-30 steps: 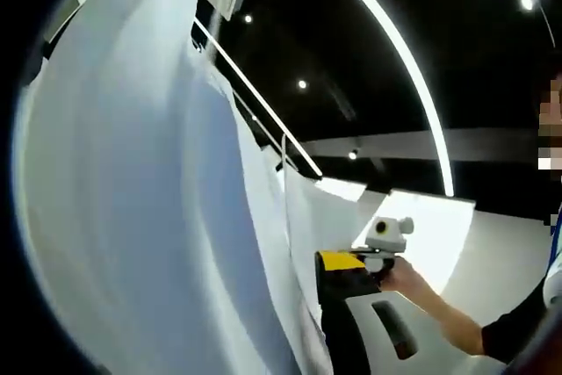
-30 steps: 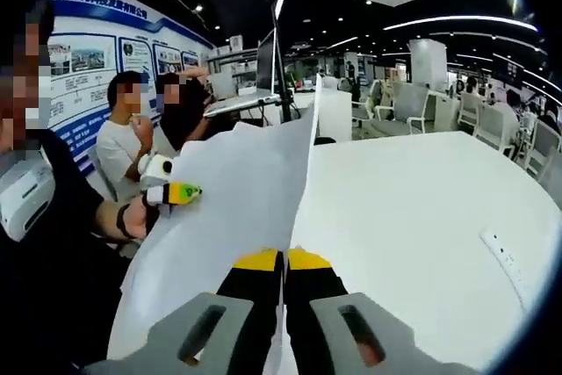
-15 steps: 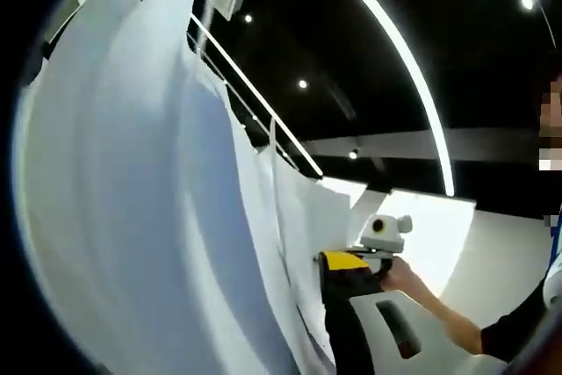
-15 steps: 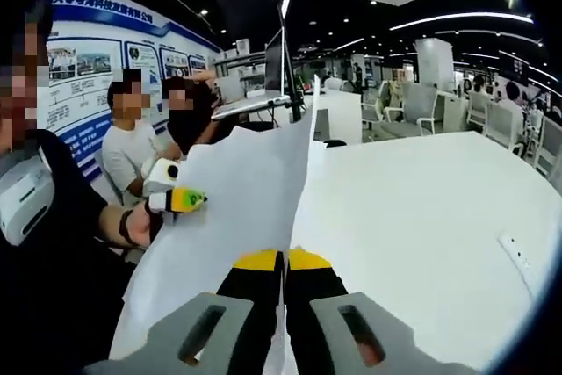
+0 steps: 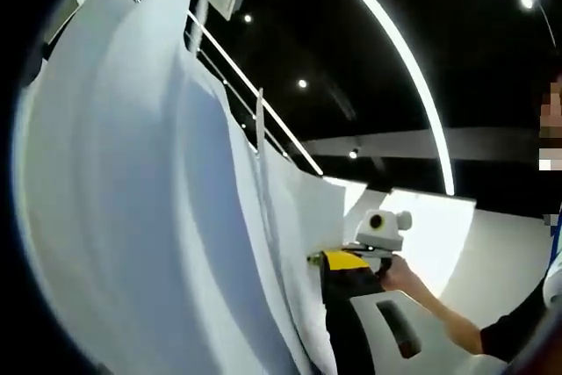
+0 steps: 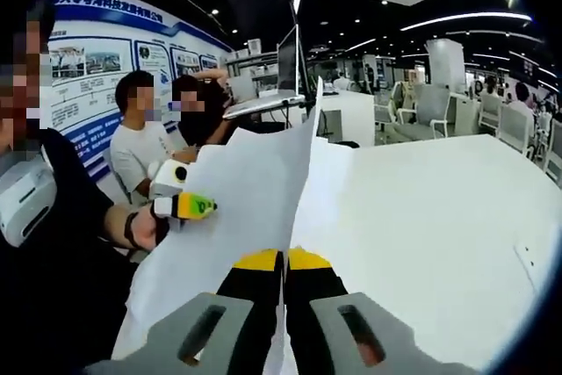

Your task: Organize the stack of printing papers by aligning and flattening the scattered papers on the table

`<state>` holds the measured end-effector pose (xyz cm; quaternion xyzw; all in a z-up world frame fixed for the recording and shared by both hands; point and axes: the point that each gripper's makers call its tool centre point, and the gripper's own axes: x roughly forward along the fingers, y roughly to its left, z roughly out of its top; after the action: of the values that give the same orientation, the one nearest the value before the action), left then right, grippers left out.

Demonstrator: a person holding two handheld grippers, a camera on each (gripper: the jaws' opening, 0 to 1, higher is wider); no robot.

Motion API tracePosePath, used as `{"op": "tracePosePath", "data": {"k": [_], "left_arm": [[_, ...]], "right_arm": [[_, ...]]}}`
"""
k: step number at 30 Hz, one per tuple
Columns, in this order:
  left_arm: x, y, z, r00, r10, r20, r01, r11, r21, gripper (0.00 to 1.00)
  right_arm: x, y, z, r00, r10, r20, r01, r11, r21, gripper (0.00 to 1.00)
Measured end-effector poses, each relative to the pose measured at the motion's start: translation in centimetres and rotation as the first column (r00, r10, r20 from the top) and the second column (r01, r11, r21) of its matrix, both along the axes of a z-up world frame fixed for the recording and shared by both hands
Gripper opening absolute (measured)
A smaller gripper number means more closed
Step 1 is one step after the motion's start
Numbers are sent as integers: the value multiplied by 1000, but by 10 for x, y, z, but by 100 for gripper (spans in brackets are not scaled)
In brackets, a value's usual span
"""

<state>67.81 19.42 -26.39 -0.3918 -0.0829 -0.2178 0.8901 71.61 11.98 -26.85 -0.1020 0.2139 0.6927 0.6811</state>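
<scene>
both claws (image 6: 283, 261) likely pinching lifted papers (image 6: 246, 208)

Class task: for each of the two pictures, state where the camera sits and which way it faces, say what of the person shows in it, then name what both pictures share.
Left gripper view: rides the left gripper, tilted up toward a dark ceiling along the lifted papers; the right gripper and the hand holding it enter from the right.
Right gripper view: rides the right gripper, looking across the white table; its jaws are shut on the papers' edge, and the left gripper, hand and sleeve show at left.
Shared: the papers, and each view's opposite gripper.
</scene>
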Motion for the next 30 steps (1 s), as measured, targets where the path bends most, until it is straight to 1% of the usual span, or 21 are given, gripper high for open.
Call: {"op": "tracePosePath", "data": {"k": [5,15,27,30], "left_arm": [[0,-1,0,1000,0,0,0,1000,0,21],[0,-1,0,1000,-1,1,1,1000,-1,21],[0,0,0,1000,3,0,-3,1000,0,20],[1,1,0,1000,3,0,-3,1000,-3,19]], "right_arm": [[-1,7,-3,1000,20,0,-20,1000,-1,0],[1,12,-6,1000,20,-19,-20,1000,6,0],[-1,17,-6,999,21,-27,-20,1000,13,0],[-1,18,-6,1000,22,-21,-22,1000,11,0]]}}
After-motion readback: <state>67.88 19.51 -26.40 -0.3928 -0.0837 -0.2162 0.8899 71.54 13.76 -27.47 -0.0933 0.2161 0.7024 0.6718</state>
